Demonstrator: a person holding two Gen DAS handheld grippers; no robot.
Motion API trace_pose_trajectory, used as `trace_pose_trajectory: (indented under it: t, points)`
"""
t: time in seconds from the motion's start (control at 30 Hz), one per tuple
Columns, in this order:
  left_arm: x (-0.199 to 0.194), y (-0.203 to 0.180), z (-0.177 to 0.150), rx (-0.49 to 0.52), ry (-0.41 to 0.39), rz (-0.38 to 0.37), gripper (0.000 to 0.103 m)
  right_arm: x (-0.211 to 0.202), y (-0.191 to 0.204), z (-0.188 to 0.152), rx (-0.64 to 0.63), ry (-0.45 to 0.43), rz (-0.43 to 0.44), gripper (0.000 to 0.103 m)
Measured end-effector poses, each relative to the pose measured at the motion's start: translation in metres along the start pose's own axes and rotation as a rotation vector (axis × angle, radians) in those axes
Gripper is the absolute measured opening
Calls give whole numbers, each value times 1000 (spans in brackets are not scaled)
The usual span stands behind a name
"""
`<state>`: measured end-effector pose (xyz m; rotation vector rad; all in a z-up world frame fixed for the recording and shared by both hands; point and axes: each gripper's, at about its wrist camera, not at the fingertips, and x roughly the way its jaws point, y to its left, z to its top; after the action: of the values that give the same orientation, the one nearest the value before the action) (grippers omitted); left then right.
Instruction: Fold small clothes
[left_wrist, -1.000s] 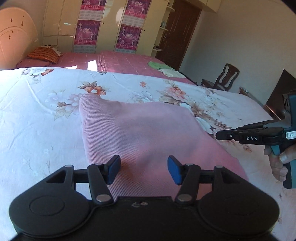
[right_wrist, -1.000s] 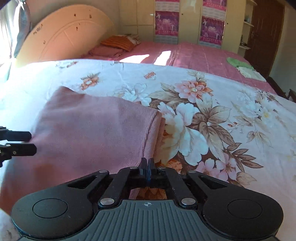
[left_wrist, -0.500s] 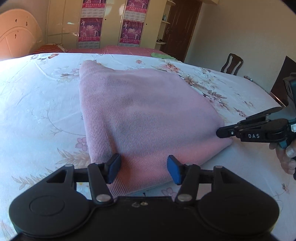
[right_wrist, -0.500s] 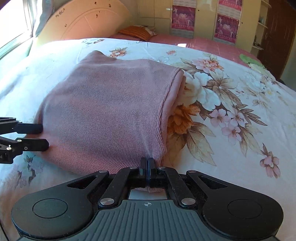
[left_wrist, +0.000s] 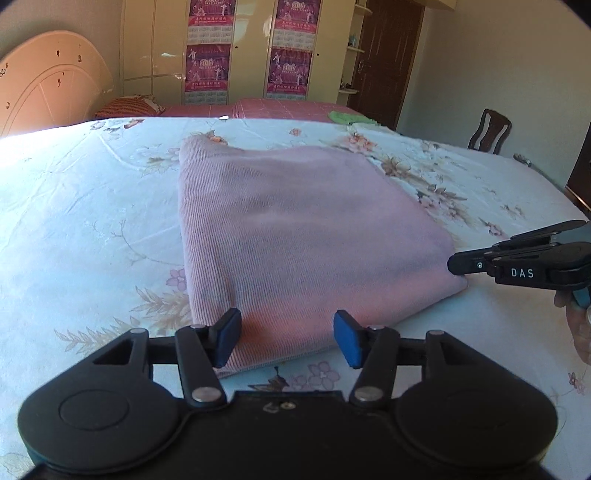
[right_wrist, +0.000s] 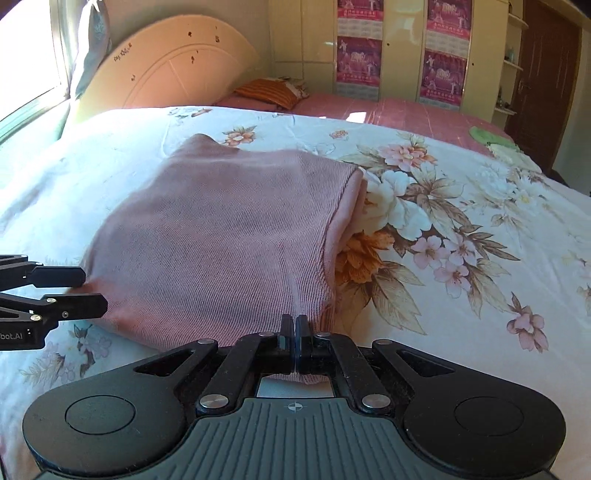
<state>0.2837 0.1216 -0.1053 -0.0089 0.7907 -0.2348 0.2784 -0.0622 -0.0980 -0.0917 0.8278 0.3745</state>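
Observation:
A pink ribbed knit garment (left_wrist: 295, 229) (right_wrist: 221, 240) lies folded flat on the floral bed sheet (left_wrist: 92, 221) (right_wrist: 480, 221). My left gripper (left_wrist: 288, 339) stands open, its blue pads astride the garment's near left edge without pressing it. In the right wrist view, the left gripper (right_wrist: 85, 291) has one finger above and one finger below the garment's left corner. My right gripper (right_wrist: 295, 328) is shut on the near right corner, with pink fabric bunched under its closed jaws. In the left wrist view, the right gripper (left_wrist: 452, 264) has its tip at that same corner.
A hand (left_wrist: 576, 325) holds the right gripper at the picture's right edge. Beyond the sheet is a second bed with a pink cover (left_wrist: 277, 109), a striped pillow (right_wrist: 266, 92) and a green cloth (left_wrist: 343, 117). A wooden chair (left_wrist: 489, 131) stands right, a headboard (right_wrist: 177, 70) left.
Both grippers drew back toward the near side of the bed. The garment's near edge now shows in front of the left fingers. The right jaws stayed shut on the corner, and the left stayed open.

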Motion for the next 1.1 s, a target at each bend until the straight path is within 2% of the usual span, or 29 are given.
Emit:
trace_pose_trajectory:
  t: [0.03,0.13,0.2,0.27,0.37,0.53,0.63,0.67,0.7,0.73,0.77,0.8,0.83,0.87,0.93,1.0,1.03,1.07,1.1]
  points:
    - [7,1,-2,1,21,0,54,9,-2,-4,6,36,-5,0]
    - [7,-2,-1,9,21,20,54,9,-1,-2,16,37,-19,0]
    - [-5,-7,2,0,-1,40,54,-6,4,3,21,19,-18,0]
    - [-32,-12,1,-20,-40,41,53,-36,12,2,8,-35,1,0]
    - [-97,-27,-12,-9,-180,47,55,-91,22,-11,-3,-103,15,0]
    - [-173,-46,-45,-52,-212,111,56,-174,33,-50,46,-154,10,0]
    - [-214,-66,-67,-68,-271,198,80,-215,40,-75,114,-179,-9,0]
    - [-221,-73,-72,-66,-274,238,81,-227,43,-84,150,-189,-44,22]
    - [-230,-82,-76,-54,-276,270,82,-238,48,-93,179,-202,-91,56]
    - [-236,-88,-80,-37,-274,268,82,-249,52,-101,188,-254,-102,99]
    - [-242,-92,-84,-25,-273,254,78,-260,58,-110,171,-297,-91,102]
    - [-254,-96,-89,-13,-296,191,76,-268,64,-116,137,-286,-74,102]
    - [-260,-100,-92,-11,-298,162,32,-273,70,-120,119,-283,-73,102]
    - [-263,-104,-92,-14,-273,170,11,-279,75,-124,106,-293,-80,102]
    - [-274,-110,-97,-20,-281,158,4,-292,81,-133,90,-315,-77,102]
    - [-289,-121,-98,-21,-303,151,32,-303,84,-138,105,-322,-75,102]
    - [-296,-127,-100,-23,-326,179,87,-309,85,-139,109,-327,-85,102]
    - [-303,-133,-102,-21,-361,223,98,-315,87,-141,110,-330,-102,102]
    - [-310,-142,-102,-1,-389,260,103,-320,89,-142,112,-329,-123,102]
